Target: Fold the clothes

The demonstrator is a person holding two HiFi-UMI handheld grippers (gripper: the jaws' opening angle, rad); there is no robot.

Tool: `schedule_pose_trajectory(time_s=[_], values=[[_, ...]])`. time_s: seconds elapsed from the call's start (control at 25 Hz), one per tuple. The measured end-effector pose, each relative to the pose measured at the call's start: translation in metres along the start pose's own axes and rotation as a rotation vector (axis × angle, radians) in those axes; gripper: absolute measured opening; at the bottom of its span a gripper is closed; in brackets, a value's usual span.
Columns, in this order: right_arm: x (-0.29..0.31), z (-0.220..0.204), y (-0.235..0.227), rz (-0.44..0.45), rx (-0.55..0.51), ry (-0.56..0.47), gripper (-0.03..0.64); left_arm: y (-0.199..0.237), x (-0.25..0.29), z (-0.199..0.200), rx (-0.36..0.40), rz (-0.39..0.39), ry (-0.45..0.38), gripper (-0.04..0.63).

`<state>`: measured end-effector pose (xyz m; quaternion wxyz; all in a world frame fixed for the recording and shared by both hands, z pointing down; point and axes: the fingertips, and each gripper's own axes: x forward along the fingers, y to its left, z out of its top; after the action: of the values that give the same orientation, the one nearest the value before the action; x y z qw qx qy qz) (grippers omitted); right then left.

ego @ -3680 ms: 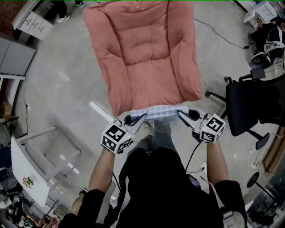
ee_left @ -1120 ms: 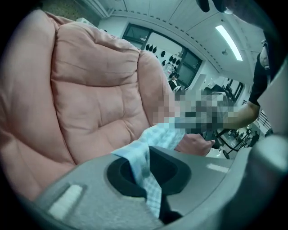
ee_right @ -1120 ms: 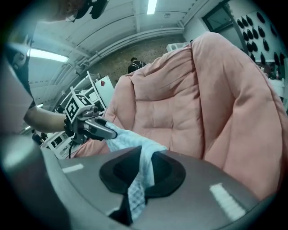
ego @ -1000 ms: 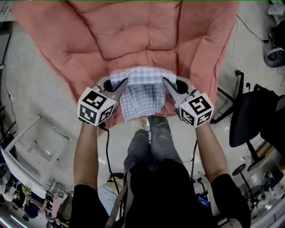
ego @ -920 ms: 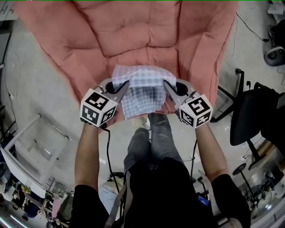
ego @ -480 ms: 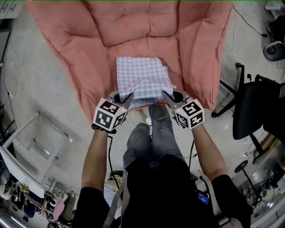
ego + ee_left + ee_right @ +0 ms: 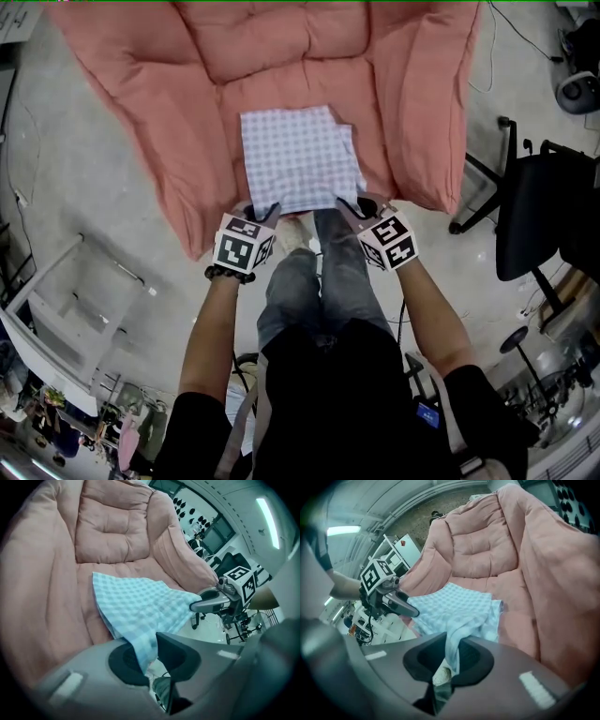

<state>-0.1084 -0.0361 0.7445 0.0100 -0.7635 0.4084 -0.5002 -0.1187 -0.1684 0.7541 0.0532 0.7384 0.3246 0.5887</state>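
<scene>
- Left gripper (image 7: 151, 651): the jaws had just been opening a little. The near left corner of the cloth (image 7: 298, 159) ran between them, and the pads appeared to be on it still, so the grip was judged lighter but not released.
- Right gripper (image 7: 452, 656): the jaws were pressed together on the near right corner, with the fabric bunched between the pads.
- Change noted: a second before, the cloth hung in a sag between the two raised grippers. Now both grippers were lower and nearer the person's legs (image 7: 323, 272), and the cloth lay flat.
- Cloth position: spread as a neat rectangle on the seat of the cushion (image 7: 281, 56), its near edge at the cushion's front lip. More than one layer showed along the side edges.
- Judgement: the laying-down appeared complete and a release was starting on the left. The next move would call for both corners to be freed without dragging the cloth off the lip.
- Beyond: an office chair (image 7: 534, 216) stood well apart to the right and played no part.
</scene>
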Motion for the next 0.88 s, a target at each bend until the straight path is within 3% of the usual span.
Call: schedule_pose_trajectory(time_s=[0.24, 0.48, 0.56, 0.88], values=[[-0.001, -0.01, 0.003, -0.009, -0.018, 0.02, 0.04, -0.001, 0.003, -0.013, -0.057, 0.029, -0.004, 0.077], [-0.007, -0.023, -0.006, -0.051, -0.016, 0.048, 0.144, 0.009, -0.001, -0.024, -0.078, 0.1, -0.013, 0.174], [-0.011, -0.026, -0.007, -0.065, -0.008, 0.05, 0.149, 0.01, -0.004, -0.031, -0.096, 0.106, -0.008, 0.188], [-0.031, -0.015, 0.0, -0.117, -0.003, -0.002, 0.152, 0.003, -0.027, -0.051, -0.122, 0.1, -0.032, 0.189]])
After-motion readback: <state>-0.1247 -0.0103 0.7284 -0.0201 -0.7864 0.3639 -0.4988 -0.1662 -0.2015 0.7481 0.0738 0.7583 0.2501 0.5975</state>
